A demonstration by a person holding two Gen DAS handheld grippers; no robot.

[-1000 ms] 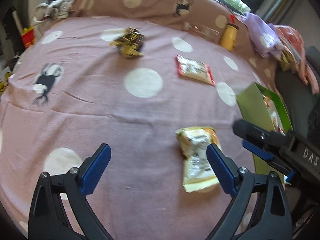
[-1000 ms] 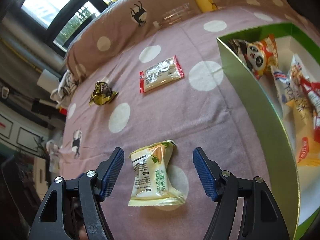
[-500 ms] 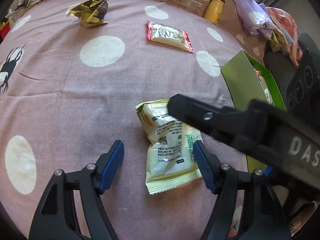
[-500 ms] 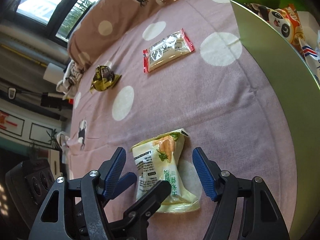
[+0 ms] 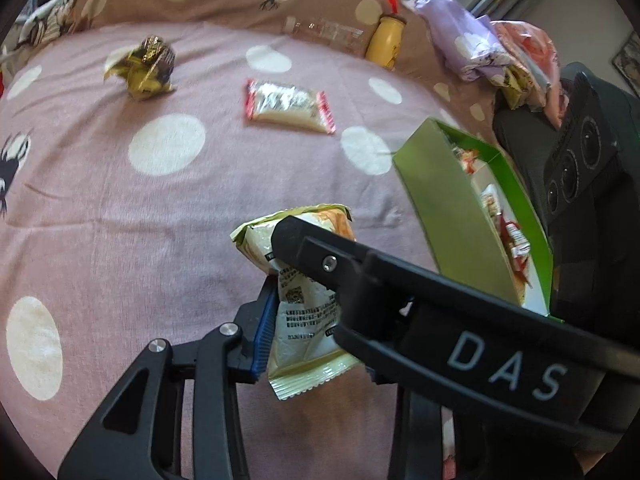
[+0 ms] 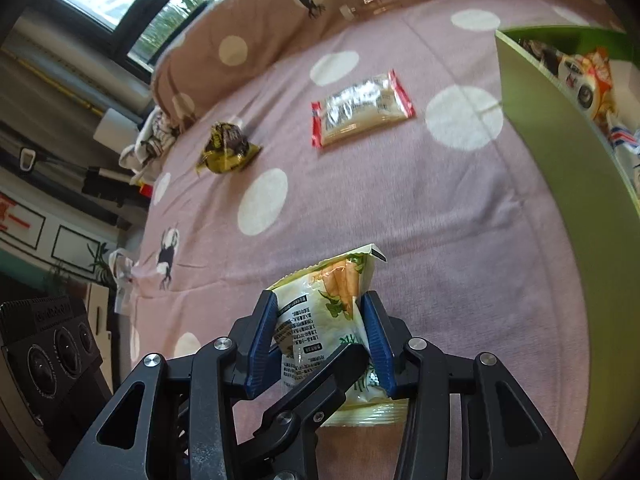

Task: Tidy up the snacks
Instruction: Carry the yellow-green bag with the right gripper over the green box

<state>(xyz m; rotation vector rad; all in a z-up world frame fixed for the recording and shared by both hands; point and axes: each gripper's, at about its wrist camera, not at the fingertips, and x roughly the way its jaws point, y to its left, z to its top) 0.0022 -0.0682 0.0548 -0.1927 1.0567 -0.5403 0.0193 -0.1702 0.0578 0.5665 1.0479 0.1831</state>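
A pale yellow snack packet (image 5: pixel 306 312) (image 6: pixel 320 320) lies on the pink dotted bedspread (image 5: pixel 120 208), pinched from two sides. In the right wrist view my right gripper (image 6: pixel 320 322) is closing, and both of its blue pads press into the crumpled packet. My left gripper (image 5: pixel 316 332) is closing too. Its left pad (image 5: pixel 266 330) touches the packet, while its right finger is hidden behind the right gripper's black arm (image 5: pixel 400 280). Farther back lie a red-edged packet (image 5: pixel 289 106) (image 6: pixel 362 108) and a gold wrapper (image 5: pixel 146 68) (image 6: pixel 228 148).
An open green box (image 5: pixel 452 208) (image 6: pixel 560 152) holding several snacks stands to the right of the packet. A yellow bottle (image 5: pixel 386 42) and a clear bottle (image 5: pixel 320 32) lie by the pillow at the back. Crumpled clothes (image 5: pixel 480 44) sit at the far right.
Both grippers went from wide open around the pale yellow packet to closed against it. The left gripper slid over to the packet, and the right gripper's arm now crosses its view.
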